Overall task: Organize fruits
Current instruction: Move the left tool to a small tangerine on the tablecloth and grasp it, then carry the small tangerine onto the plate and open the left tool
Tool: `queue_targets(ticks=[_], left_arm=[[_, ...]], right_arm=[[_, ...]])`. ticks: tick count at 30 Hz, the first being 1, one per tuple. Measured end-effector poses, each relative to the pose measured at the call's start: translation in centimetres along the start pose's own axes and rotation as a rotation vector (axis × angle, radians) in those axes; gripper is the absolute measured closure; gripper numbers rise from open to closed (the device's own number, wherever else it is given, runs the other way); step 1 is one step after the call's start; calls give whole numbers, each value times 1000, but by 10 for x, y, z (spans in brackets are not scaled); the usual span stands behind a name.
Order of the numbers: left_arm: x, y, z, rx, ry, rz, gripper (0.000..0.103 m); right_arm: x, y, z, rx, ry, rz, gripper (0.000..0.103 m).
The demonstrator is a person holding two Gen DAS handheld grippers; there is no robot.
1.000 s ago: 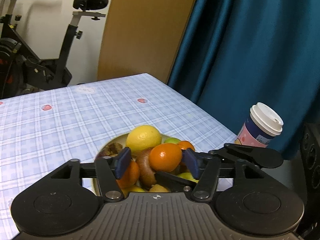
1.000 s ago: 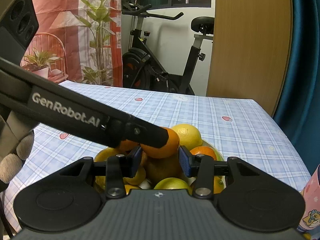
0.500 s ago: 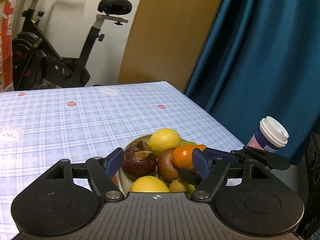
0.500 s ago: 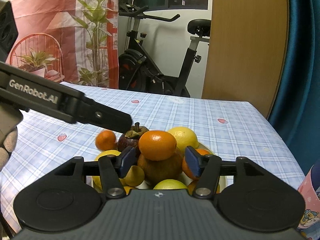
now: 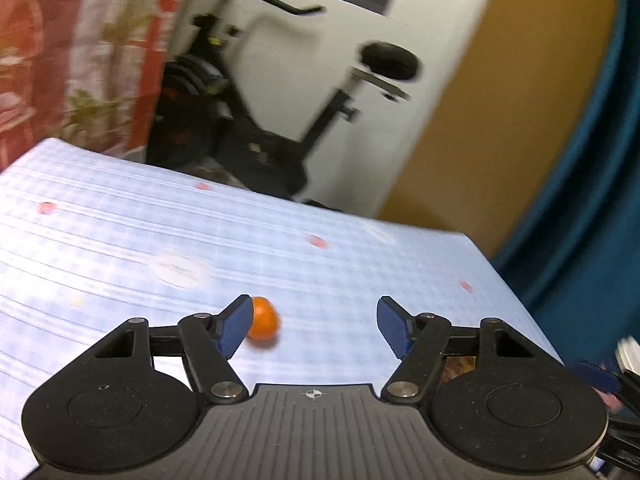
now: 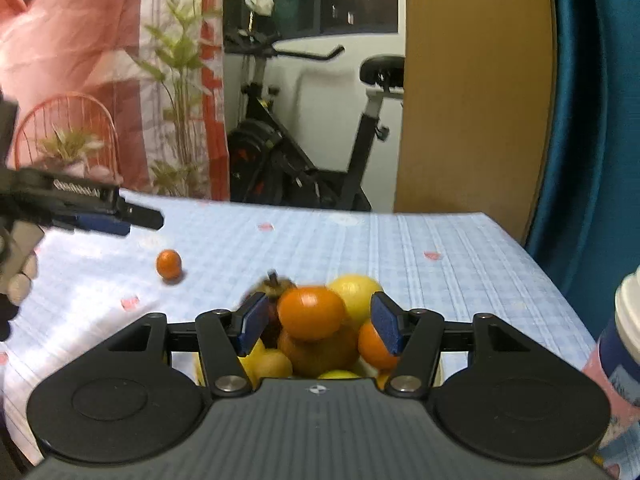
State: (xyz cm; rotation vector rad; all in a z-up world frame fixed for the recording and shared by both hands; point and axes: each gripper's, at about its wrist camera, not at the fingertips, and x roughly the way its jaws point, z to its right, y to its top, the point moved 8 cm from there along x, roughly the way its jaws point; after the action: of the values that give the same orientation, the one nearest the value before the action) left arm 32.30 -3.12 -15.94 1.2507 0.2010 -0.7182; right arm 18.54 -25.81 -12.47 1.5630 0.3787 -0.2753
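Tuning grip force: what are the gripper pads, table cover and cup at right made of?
Right hand-held gripper pads: matte blue, probably rubber or foam. Table cover: checked print with faint sheen, perhaps vinyl; blur leaves it open. Cup: printed body, likely paper, white plastic-looking lid.

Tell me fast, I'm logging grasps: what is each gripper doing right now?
Left gripper: open, holding nothing; a small orange lies on the table by its left finger.
Right gripper: open, around the pile's top orange, not gripping.
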Motion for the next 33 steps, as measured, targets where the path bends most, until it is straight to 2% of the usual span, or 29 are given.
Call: queue_targets(ticks=[3, 8, 11, 15, 16, 17, 19, 23, 30, 33], left_arm=[[7, 11, -17, 3, 38, 20, 33], [41, 33, -46, 32, 158, 49, 34], [61, 34, -69, 15, 219, 13, 41], [69, 15, -84, 23, 242, -42, 43], [69, 11, -87, 27, 246, -54, 53], [69, 8, -90, 23, 244, -65, 61], [63, 7, -93, 25, 237, -48, 65], [61, 7, -100, -3, 214, -40, 65], [64, 5, -86, 38, 192, -27, 66], [49, 4, -61, 62, 129, -8, 66]], right_arm=[[4, 14, -8, -23, 19, 17, 43], [22, 23, -18, -9, 62, 8, 43], [30, 22, -19, -7, 78, -11, 43], [36, 23, -12, 11, 72, -23, 43], [38, 24, -10, 24, 71, -23, 43], [39, 25, -8, 34, 72, -23, 43], [41, 26, -10, 39, 80, -23, 43], [46, 26, -21, 14, 97, -30, 43], [47, 23, -27, -2, 102, -41, 43], [45, 21, -24, 3, 81, -41, 43]])
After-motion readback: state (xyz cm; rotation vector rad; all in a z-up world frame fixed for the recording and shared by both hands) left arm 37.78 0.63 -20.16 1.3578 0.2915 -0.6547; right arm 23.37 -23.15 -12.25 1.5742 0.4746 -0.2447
